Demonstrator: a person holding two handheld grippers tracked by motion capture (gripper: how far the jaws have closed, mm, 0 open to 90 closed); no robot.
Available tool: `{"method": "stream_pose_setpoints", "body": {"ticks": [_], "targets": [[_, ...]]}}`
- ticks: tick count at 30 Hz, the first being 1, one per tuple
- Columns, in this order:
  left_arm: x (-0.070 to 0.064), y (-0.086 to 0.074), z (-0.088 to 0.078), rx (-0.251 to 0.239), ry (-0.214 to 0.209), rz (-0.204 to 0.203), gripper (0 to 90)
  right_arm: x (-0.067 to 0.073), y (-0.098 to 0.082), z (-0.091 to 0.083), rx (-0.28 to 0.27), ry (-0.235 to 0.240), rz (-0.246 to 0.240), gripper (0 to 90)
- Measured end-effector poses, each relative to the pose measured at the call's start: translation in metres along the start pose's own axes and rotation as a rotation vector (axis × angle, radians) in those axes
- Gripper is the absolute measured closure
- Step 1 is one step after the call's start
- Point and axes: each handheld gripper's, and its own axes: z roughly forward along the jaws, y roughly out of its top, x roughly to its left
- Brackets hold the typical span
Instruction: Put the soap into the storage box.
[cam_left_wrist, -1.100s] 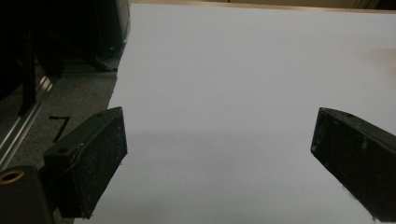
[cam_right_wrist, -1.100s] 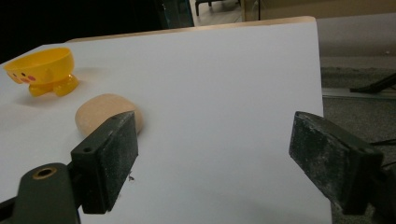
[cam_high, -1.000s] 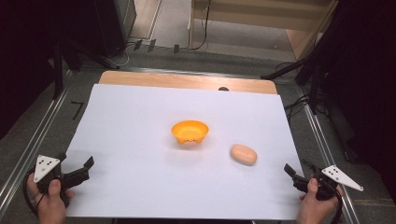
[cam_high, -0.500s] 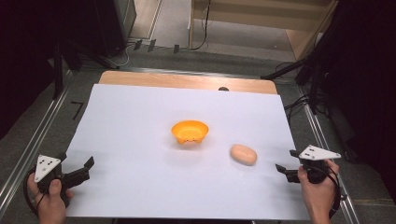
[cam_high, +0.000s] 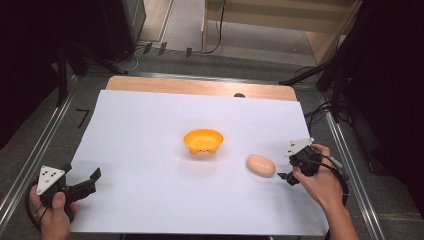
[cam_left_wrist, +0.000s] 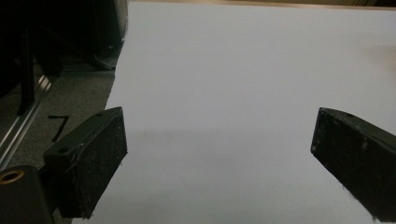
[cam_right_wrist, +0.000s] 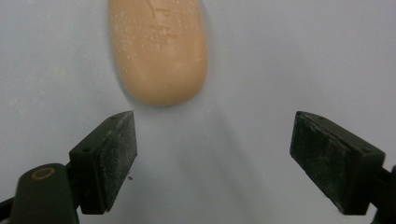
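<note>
A tan oval bar of soap (cam_high: 260, 165) (cam_right_wrist: 159, 49) lies on the white sheet to the right of an orange bowl (cam_high: 203, 141). My right gripper (cam_high: 284, 176) (cam_right_wrist: 212, 154) hovers just right of the soap and points at it; its jaws have just been opening and stand apart with nothing between them, the soap lying just beyond the tips. My left gripper (cam_high: 91, 179) (cam_left_wrist: 219, 158) rests at the sheet's near left corner, jaws wide apart over bare sheet.
The white sheet (cam_high: 150, 130) covers a wooden table whose far edge (cam_high: 200, 86) shows. Metal rails (cam_high: 345, 150) run along both sides, with cables and dark stands beyond. A dark spot (cam_high: 239, 95) sits at the sheet's far edge.
My right gripper has moved up and leftward from the near right corner to right beside the soap, and its jaws have widened. The left gripper has stayed put.
</note>
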Motion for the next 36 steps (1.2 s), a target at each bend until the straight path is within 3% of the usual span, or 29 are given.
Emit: {"method": "stream_pose_setpoints", "body": {"ticks": [3, 7, 13, 21, 31, 36], "targets": [[0.000, 0.000, 0.000, 0.000, 0.000, 0.000, 4.4, 0.001, 0.012, 0.002, 0.031, 0.005, -0.044, 15.6], [0.000, 0.000, 0.000, 0.000, 0.000, 0.000, 4.4, 0.000, 0.025, 0.003, 0.060, 0.030, -0.045, 16.5], [0.000, 0.000, 0.000, 0.001, -0.001, 0.000, 4.4, 0.005, 0.044, 0.011, 0.117, 0.083, -0.084, 20.1], [0.000, 0.000, 0.000, -0.002, -0.003, -0.001, 4.4, 0.011, 0.060, 0.035, 0.210, 0.124, -0.088, 20.6], [0.000, 0.000, 0.000, -0.004, -0.003, -0.003, 4.4, 0.013, 0.074, 0.052, 0.251, 0.144, -0.076, 27.3], [0.000, 0.000, 0.000, -0.001, -0.008, -0.002, 4.4, 0.010, 0.075, 0.060, 0.278, 0.191, -0.051, 30.4]]}}
